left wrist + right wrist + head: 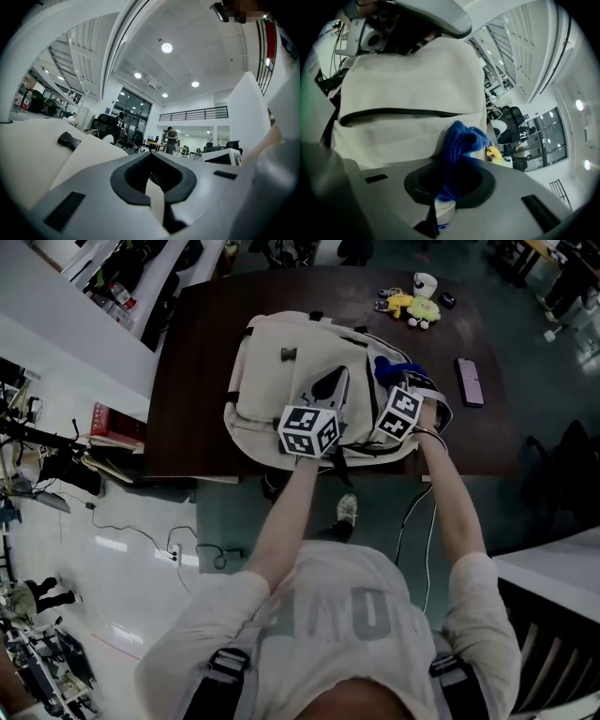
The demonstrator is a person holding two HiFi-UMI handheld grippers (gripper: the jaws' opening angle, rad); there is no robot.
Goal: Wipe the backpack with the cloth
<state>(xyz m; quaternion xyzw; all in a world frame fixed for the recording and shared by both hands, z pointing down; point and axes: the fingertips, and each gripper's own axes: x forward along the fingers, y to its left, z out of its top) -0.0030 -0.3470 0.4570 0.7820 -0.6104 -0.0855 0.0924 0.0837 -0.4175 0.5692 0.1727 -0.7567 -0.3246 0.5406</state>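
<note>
A cream backpack (272, 381) lies flat on a dark table (197, 381). My left gripper (330, 387) rests on its near middle, jaws shut on a strip of cream backpack fabric (154, 199). In the left gripper view the backpack (37, 150) fills the lower left beside the left gripper (157, 197). My right gripper (401, 382) is at the bag's right edge, shut on a blue cloth (394, 369). In the right gripper view the blue cloth (461, 136) bunches out of the right gripper (443, 206) against the backpack (408, 84), just under its dark zipper line (393, 112).
A phone (470, 381) lies on the table right of the bag. A yellow plush toy (417, 307) and a white cup (425, 283) sit at the far edge. Red books (112, 418) lie on a shelf to the left. A person (171, 139) stands far across the hall.
</note>
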